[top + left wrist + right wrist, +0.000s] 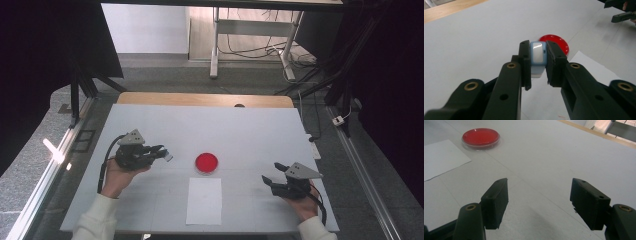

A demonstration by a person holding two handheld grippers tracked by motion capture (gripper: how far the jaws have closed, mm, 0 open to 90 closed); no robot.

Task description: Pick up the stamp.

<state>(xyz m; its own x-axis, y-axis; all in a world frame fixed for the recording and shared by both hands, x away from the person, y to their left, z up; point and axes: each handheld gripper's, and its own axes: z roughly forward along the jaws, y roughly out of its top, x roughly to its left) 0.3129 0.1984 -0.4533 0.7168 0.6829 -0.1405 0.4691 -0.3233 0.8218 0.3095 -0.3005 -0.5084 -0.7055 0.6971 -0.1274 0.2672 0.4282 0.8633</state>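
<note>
My left gripper [164, 153] hovers over the left part of the white table [250, 130], pointing right, and is shut on a small light-blue block with a white face [537, 56]. In the high view the block [168, 157] pokes out of the jaw tips. A round red dish [206, 163] lies on the table just right of those tips; in the left gripper view the red dish [557, 43] sits right behind the block. My right gripper [271, 172] rests low at the table's right, jaws wide open with nothing between them [539, 200].
A white paper sheet [204, 200] lies in front of the dish near the table's front edge. A wooden strip [205, 99] runs along the far edge. Beyond it stand a desk frame and cables [260, 50] on the floor.
</note>
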